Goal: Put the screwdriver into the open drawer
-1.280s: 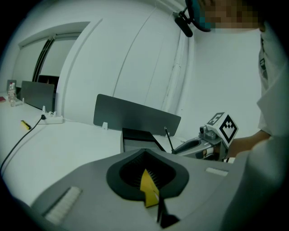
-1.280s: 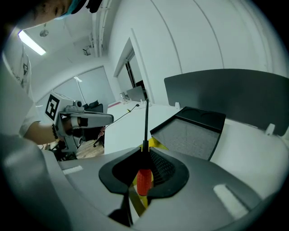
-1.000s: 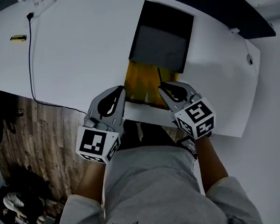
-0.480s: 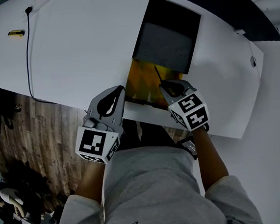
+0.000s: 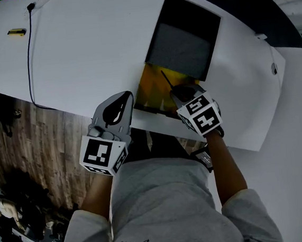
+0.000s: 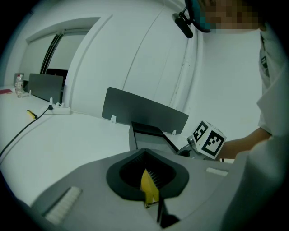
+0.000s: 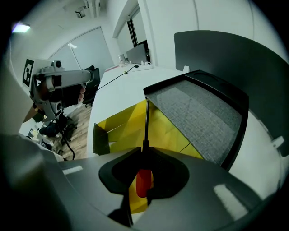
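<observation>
The yellow open drawer (image 5: 149, 90) sticks out from under a black box with a grey top (image 5: 183, 37) on the white table. My right gripper (image 5: 182, 93) is shut on the screwdriver (image 5: 166, 80), and its dark shaft slants over the drawer. In the right gripper view the red handle (image 7: 142, 182) sits between the jaws, with the shaft (image 7: 146, 124) pointing at the yellow drawer (image 7: 122, 128). My left gripper (image 5: 123, 98) hovers at the drawer's front left corner, jaws together with nothing in them. It sees the right gripper's marker cube (image 6: 208, 139).
A black cable (image 5: 28, 60) runs across the white table (image 5: 91, 49) at left, near a small yellow item (image 5: 16, 33). A power strip (image 6: 59, 108) and a dark partition panel (image 6: 144, 113) stand at the back. Wooden floor (image 5: 31, 145) lies below the table edge.
The right gripper has sunk and tipped further downward with the screwdriver, bringing its shaft over the drawer. The left gripper has stayed about where it was.
</observation>
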Demonstrator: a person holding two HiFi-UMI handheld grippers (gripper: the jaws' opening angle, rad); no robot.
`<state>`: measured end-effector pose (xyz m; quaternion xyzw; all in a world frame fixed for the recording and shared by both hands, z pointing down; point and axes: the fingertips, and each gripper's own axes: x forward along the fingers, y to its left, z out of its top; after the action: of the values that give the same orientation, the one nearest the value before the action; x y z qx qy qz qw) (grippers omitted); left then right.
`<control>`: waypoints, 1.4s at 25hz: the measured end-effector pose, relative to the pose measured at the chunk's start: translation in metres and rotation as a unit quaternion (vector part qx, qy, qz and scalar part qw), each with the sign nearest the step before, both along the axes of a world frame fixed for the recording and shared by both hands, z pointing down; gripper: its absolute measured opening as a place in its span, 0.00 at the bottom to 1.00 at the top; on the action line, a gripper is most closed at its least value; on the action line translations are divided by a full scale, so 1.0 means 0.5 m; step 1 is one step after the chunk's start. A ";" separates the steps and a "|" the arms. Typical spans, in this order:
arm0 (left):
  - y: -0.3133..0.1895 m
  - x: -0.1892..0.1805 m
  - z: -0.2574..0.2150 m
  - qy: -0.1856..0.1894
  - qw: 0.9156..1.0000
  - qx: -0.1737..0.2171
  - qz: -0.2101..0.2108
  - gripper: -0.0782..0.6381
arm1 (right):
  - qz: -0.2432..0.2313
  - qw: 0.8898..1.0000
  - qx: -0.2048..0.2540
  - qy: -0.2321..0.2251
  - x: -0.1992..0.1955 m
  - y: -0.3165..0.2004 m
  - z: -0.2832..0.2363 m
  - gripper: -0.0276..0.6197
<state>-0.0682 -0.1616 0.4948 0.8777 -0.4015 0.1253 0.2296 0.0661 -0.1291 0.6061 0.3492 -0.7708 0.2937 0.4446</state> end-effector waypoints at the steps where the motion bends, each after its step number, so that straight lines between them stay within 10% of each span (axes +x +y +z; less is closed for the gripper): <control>1: -0.001 0.000 0.001 0.001 1.000 -0.001 0.000 0.11 | -0.004 1.000 -0.004 0.005 0.000 -0.001 0.004 0.16; 35: -0.029 -0.026 0.027 0.008 1.000 -0.017 -0.014 0.11 | -0.112 0.985 -0.064 0.115 -0.032 -0.006 0.063 0.16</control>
<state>-0.0811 -0.1761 0.5081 0.8690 -0.4095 0.1223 0.2495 0.0500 -0.1323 0.6379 0.2628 -0.7282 0.2490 0.5819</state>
